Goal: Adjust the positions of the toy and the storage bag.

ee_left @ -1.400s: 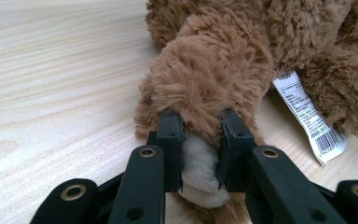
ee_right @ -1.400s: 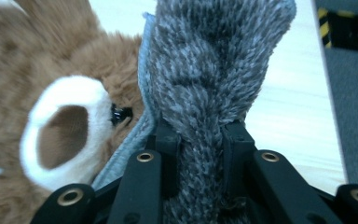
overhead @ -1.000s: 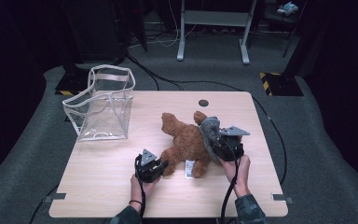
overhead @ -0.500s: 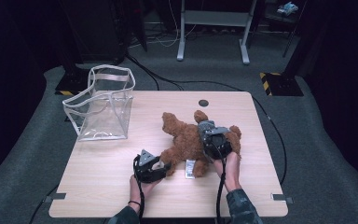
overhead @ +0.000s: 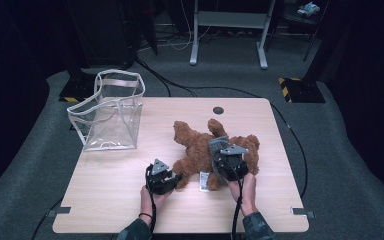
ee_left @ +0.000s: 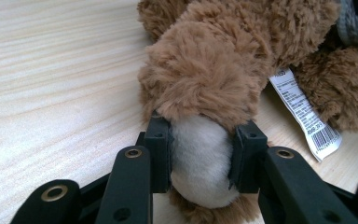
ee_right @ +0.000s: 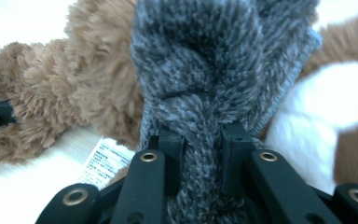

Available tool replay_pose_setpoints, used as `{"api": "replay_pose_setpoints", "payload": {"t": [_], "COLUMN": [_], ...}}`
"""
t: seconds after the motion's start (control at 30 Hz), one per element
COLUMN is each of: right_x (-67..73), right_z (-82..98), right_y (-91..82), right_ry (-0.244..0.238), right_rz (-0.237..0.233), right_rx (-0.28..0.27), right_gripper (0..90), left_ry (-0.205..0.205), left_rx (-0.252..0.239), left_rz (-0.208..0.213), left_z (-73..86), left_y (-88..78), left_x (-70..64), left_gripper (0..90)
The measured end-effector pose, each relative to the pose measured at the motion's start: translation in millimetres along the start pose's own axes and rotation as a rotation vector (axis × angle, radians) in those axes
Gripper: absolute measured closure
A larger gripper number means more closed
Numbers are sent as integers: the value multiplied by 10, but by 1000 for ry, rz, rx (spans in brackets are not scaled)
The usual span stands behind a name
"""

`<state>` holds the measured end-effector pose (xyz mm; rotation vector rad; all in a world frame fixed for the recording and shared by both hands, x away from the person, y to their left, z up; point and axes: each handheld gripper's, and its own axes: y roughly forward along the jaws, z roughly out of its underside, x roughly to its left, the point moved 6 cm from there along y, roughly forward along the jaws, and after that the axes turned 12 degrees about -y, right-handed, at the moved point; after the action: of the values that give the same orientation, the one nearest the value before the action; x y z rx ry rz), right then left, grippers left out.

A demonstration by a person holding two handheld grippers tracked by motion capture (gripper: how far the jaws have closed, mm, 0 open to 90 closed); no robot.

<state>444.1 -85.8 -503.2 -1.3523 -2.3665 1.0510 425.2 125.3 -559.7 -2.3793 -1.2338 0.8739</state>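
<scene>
Right claw [overhead: 226,161] moved down, clamps grey knit [ee_right: 214,84]; left claw [ee_left: 200,144] clamps teddy paw [ee_left: 199,161]; tag [ee_left: 305,112] illegible.

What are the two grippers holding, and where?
The left gripper pinches the teddy bear by its pale-soled foot. The right gripper clamps a fold of grey knitted fabric.

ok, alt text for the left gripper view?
The left hand-held gripper pinches the cream-soled paw of a brown teddy bear lying on a light wooden table, both black pads pressing the plush. A white barcode label trails from the bear at right, with grey knit fabric in the top corner.
</scene>
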Motion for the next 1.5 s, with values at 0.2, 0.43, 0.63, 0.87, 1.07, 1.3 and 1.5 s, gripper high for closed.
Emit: {"api": "replay_pose_setpoints", "payload": {"t": [0.2, 0.43, 0.63, 0.87, 1.07, 1.3, 1.5], "right_x": [-109, -532, -891, -1165, -1198, -1265, -1347], "right_z": [277, 234, 138, 437, -245, 72, 621], "right_y": [-144, -618, -442, -308, -606, -9, 129], "right_ry": [-6, 61, 110, 191, 114, 175, 314], "right_rz": [19, 104, 200, 236, 231, 258, 198], "right_rx": [48, -44, 10, 99, -49, 121, 229], "right_gripper": [751, 750, 752, 753, 752, 758, 759], "left_ry": [5, 10, 11, 8, 1, 10, 6], "left_rx": [8, 7, 7, 9, 19, 8, 10], "left_rz": [2, 2, 0, 5, 15, 7, 7], "left_z": [2, 1, 4, 2, 5, 1, 1], "left_y": [3, 5, 6, 8, 7, 9, 8], "left_x": [-5, -4, -10, -6, -4, -8, -7], "left_gripper": [662, 662, 662, 661, 661, 661, 661]}}
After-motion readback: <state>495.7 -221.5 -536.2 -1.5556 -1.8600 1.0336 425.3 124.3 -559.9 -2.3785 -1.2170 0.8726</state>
